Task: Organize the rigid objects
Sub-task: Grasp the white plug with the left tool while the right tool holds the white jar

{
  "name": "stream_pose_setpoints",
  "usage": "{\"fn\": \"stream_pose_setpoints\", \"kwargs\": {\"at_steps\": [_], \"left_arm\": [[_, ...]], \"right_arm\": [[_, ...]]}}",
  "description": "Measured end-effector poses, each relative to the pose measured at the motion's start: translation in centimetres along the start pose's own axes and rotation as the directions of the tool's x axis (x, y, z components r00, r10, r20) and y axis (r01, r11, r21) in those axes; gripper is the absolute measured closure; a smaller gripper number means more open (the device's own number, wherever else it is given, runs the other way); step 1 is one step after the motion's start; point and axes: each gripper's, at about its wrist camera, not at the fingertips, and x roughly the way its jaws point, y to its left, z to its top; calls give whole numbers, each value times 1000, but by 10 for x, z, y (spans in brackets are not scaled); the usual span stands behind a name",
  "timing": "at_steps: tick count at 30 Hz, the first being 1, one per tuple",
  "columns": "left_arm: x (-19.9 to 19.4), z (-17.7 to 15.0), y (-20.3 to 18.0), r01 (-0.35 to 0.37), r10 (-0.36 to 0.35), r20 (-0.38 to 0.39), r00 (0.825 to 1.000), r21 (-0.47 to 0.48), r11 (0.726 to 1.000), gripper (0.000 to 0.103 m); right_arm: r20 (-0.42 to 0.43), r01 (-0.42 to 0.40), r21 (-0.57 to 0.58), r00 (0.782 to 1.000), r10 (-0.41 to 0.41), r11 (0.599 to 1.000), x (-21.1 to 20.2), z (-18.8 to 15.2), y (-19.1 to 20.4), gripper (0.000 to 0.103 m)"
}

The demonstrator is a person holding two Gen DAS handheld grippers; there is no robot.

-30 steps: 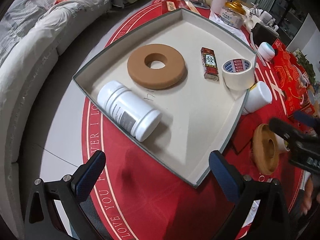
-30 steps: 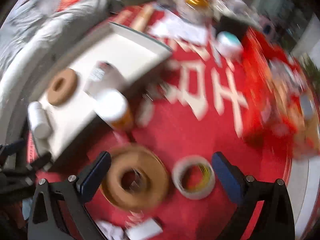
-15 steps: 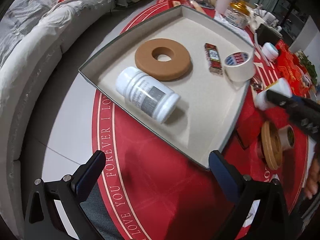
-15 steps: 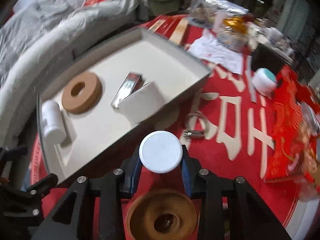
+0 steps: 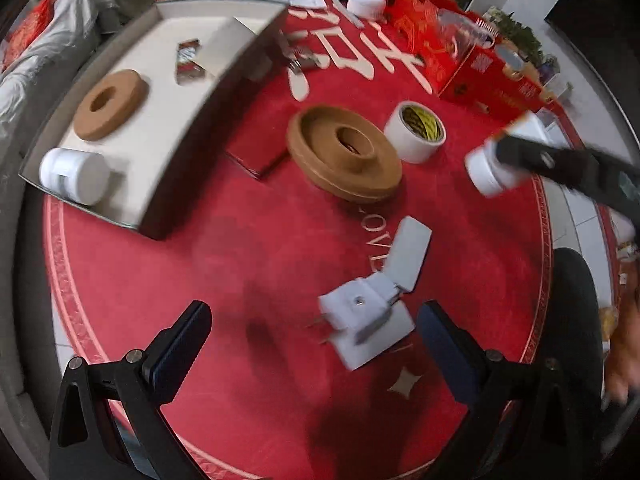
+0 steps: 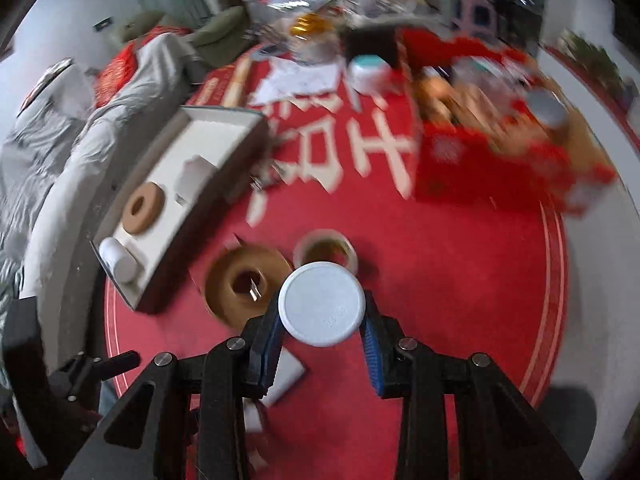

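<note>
Between my right gripper's (image 6: 322, 322) pads sits the white jar (image 6: 322, 309), clamped tight and lifted above the red mat (image 6: 440, 280); a second ago those jaws gaped empty. My left gripper (image 5: 316, 344) hangs wide open, holding nothing, and has swung away from the tray (image 5: 176, 152) to above the white plug adapter (image 5: 372, 312).

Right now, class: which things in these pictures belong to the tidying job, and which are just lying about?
Job:
- tray
- white jar gripped by right gripper
- tape roll
- brown dish
- white plugs

Lying about:
- red gift box
- sofa
- teal-lidded tub
</note>
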Motion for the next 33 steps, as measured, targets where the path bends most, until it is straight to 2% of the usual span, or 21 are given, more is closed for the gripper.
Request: {"fn": "stream_pose_setpoints", "kwargs": {"at_steps": [4, 9, 11, 13, 19, 21, 28, 30, 33], "left_arm": [[13, -1, -5, -74, 74, -26, 997, 5, 997, 0], [22, 1, 28, -188, 185, -50, 981, -82, 979, 0], [17, 1, 42, -161, 156, -48, 987, -129, 979, 0], [11, 1, 46, -135, 132, -37, 991, -135, 981, 0], [25, 2, 42, -167, 157, -76, 985, -147, 975, 0], [30, 6, 35, -189, 182, -65, 981, -108, 976, 0], [36, 16, 27, -154, 155, -72, 985, 13, 988, 0], [38, 17, 24, -138, 142, -70, 987, 56, 989, 3], [33, 17, 12, -125, 130, -55, 990, 94, 988, 26]], "right_arm": [[-10, -13, 64, 1000, 13, 998, -5, -17, -16, 66], [-5, -30, 97, 1000, 31, 995, -12, -27, -24, 66], [4, -40, 97, 999, 40, 994, -15, -30, -25, 66], [1, -46, 93, 999, 46, 995, -14, -31, -24, 66], [-30, -69, 104, 997, 72, 992, -5, -37, -22, 66], [-34, -67, 100, 997, 71, 993, -6, -39, -21, 66], [-35, -73, 104, 996, 77, 992, -9, -41, -21, 66], [-37, -76, 103, 996, 80, 992, -9, -41, -20, 66], [-33, -79, 98, 996, 83, 992, -12, -41, -17, 66]]}}
